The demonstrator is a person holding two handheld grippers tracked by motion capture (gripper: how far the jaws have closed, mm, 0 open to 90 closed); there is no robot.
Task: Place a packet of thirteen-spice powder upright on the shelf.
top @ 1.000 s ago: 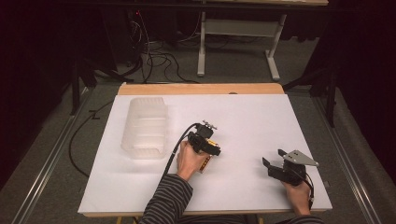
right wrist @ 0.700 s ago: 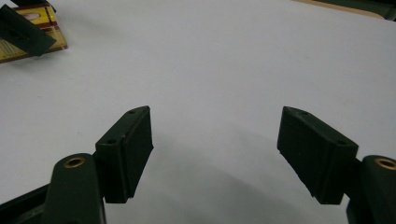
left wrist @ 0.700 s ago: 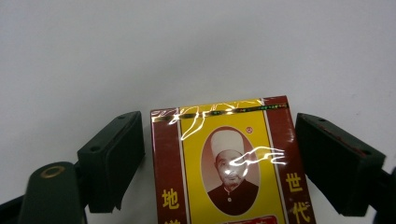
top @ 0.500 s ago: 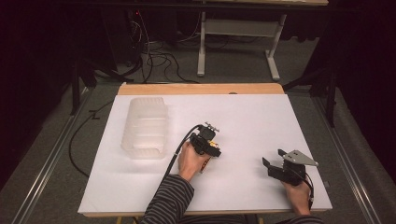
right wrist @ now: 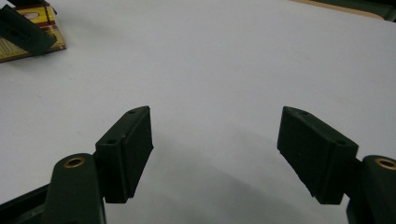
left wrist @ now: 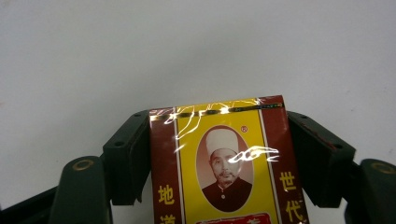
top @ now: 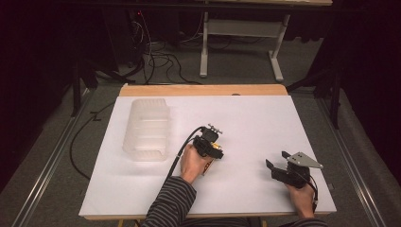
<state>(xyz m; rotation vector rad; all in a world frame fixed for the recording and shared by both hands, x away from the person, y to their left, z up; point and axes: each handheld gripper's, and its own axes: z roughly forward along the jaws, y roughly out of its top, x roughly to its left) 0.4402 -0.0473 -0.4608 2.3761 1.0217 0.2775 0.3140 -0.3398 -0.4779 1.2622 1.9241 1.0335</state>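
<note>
high view: white table top [top: 246,118], matte and smooth, a strip of bare wood along its far edge. a translucent plastic container [top: 146,128], ribbed, rectangular with rounded corners, sits on the left half, well apart from both grippers. left gripper [top: 211,150] near the table's middle, held in the left hand [top: 191,163], striped sleeve [top: 170,203] behind it; a bit of yellow shows at its jaws. right gripper [top: 276,165] lies low near the front right corner, grey three-cornered plate on top, jaws pointing left. wide bare surface between the two grippers and across the far half of the table. left gripper view: jaws pinching a flat glossy packet [left wrist: 226,163] from both sides, each black pad touching a dark red side band; packet is yellow in the middle with an oval portrait print and chinese characters, film wrap catching glare. its top edge reaches just beyond the jaw tips; plain white table beyond. right gripper view: jaws spread wide, nothing between them, black blocky pads with screw holes, hovering close over the white surface. the packet [right wrist: 28,35] and a dark jaw of the left gripper sit at the upper left corner, well apart.
</note>
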